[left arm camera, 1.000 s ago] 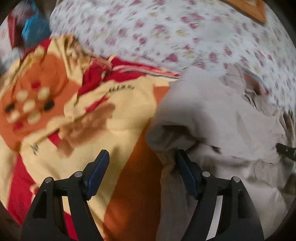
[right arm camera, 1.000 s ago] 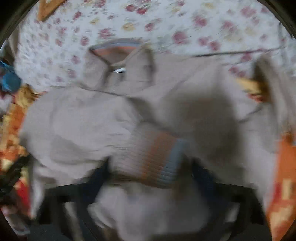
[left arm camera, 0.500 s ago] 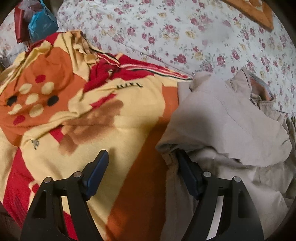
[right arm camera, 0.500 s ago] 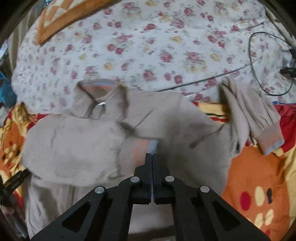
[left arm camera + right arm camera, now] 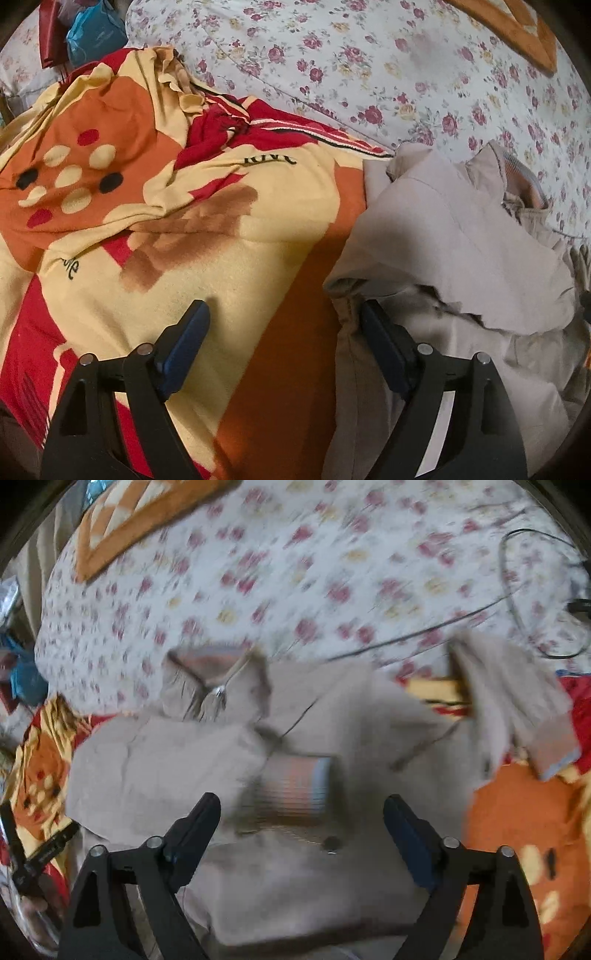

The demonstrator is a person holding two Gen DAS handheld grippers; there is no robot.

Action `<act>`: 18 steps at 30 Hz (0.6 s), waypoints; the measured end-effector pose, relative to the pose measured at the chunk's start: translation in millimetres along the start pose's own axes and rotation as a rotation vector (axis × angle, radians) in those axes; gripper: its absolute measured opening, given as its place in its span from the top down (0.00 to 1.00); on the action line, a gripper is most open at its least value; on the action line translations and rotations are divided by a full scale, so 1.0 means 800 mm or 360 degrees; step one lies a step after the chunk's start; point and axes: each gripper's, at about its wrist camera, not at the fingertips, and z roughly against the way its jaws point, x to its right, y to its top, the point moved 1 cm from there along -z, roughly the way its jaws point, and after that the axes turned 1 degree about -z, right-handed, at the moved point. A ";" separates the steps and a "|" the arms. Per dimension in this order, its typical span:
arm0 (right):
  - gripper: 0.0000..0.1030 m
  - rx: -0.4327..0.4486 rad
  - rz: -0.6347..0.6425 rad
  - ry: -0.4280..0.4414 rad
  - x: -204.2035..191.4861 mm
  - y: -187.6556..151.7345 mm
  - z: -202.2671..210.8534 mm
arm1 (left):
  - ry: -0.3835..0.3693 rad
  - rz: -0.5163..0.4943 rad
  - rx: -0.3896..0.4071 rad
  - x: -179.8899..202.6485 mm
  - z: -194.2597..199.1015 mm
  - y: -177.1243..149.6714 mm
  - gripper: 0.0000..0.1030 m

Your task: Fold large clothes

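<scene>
Both tools gape, pinching nothing: the left tool [image 5: 282, 332] at the beige jacket's [image 5: 295, 738] edge, the right tool [image 5: 301, 825] over it. The jacket lies on an orange-yellow blanket [image 5: 184, 240] across the floral-sheeted bed [image 5: 369, 55].

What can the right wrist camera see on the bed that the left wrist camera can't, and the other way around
Only the right wrist view shows the striped cuff lying folded onto the jacket's chest, the other sleeve flung out to the right, a black cable and the open right gripper. Only the left wrist view shows the blue bag and the open left gripper, one finger against the jacket's edge. Both show the beige jacket, the orange and yellow blanket and the floral sheet.
</scene>
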 end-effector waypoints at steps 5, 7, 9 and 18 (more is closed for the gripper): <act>0.70 -0.0102 -0.0035 0.0120 -0.018 0.011 -0.041 | 0.0013 -0.0006 -0.0001 -0.001 -0.002 -0.001 0.18; 0.81 0.0078 0.0083 0.0131 -0.036 0.017 -0.001 | 0.0004 -0.0005 -0.0006 -0.003 -0.002 -0.001 0.18; 0.81 0.0252 0.0153 0.0100 -0.043 0.018 0.043 | -0.0007 -0.0001 -0.0013 -0.004 -0.001 -0.001 0.18; 0.47 -0.0032 0.0008 -0.0241 0.011 -0.004 0.010 | 0.0006 -0.0029 -0.0033 0.004 -0.002 -0.002 0.17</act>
